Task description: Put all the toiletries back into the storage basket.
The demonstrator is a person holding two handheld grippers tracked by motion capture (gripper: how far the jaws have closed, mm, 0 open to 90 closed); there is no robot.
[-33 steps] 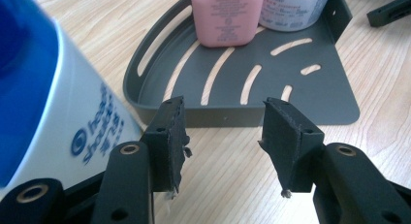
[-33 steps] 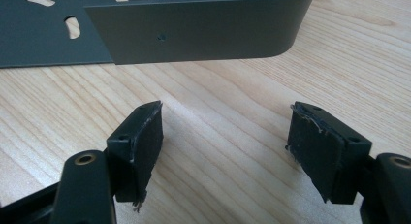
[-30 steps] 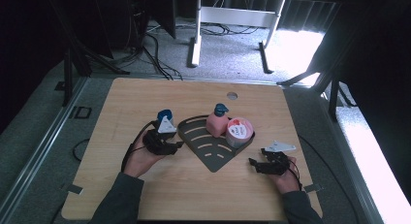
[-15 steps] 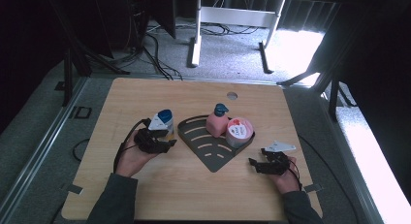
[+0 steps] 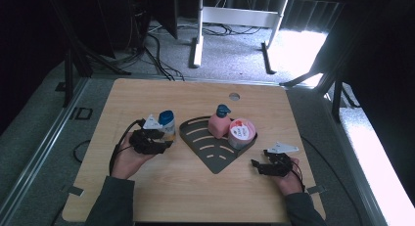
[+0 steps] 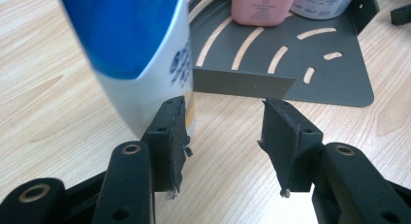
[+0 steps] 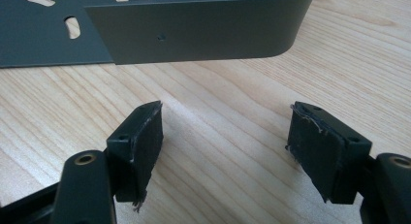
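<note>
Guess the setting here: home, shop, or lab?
Likely a lab or recording room, not a home. A bare wooden table stands on grey carpet, loose cables trail over the floor behind it, and dark curtains close off the sides.

A white bottle [image 6: 140,54] with a blue cap; a pink bottle [image 5: 218,124] with a blue pump; a dark grey slotted tray [image 5: 205,147]; a light wood-grain table [image 5: 147,187].

In the left gripper view the white and blue bottle [image 6: 140,54] is blurred and cut off by the top edge, its label too smeared to read (cap out of frame). The pink bottle [image 6: 263,6] and white tub [image 6: 324,2] show their bases alone. The right gripper view crops the tray [image 7: 194,32].
</note>
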